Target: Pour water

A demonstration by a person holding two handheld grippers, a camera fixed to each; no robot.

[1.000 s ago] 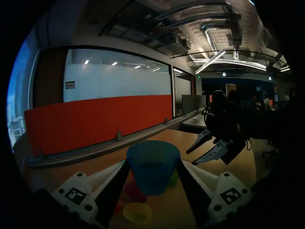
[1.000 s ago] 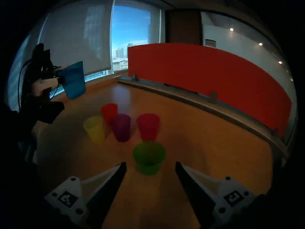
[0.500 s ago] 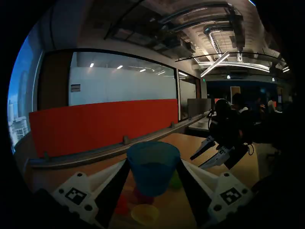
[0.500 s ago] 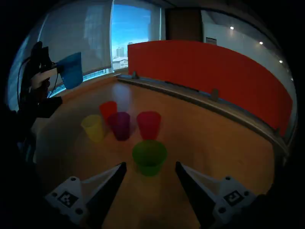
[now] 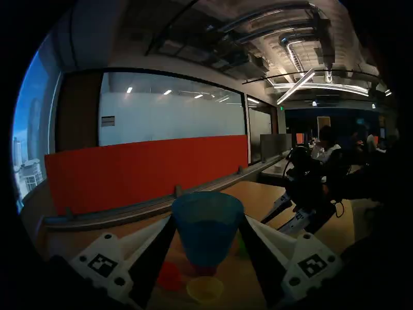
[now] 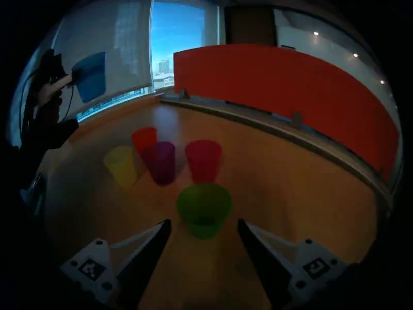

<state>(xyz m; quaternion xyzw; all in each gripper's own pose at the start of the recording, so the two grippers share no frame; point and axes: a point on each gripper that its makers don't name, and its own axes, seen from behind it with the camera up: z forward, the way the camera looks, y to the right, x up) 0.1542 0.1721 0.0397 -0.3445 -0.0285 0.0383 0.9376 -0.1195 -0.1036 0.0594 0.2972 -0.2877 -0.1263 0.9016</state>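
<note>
Left gripper view: left gripper [image 5: 206, 221] clamped on blue cup [image 5: 207, 235], both fingers against its sides. Cup upright, water inside, raised over table [image 5: 258, 194]. Yellow cup [image 5: 205, 289] directly below, likely nearest target. Right gripper view: right gripper [image 6: 204, 223] spread wide, empty; green cup [image 6: 204, 206] just ahead of fingertips.

Light brown wooden tabletop [image 6: 294, 181], smooth and bare at the right. Five plastic cups upright on it, in one loose cluster. Nearest, alone in front: green cup [image 6: 204, 209]. Behind it, in a row: yellow cup [image 6: 121, 165] at the left, purple cup [image 6: 161, 162] in the middle, pink-red cup [image 6: 203, 160] at the right, near but apart. Orange-red cup [image 6: 143, 140] just behind the purple one, partly hidden; touching or not, unclear. Along the far edge, a red divider panel [image 6: 289, 88].
</note>
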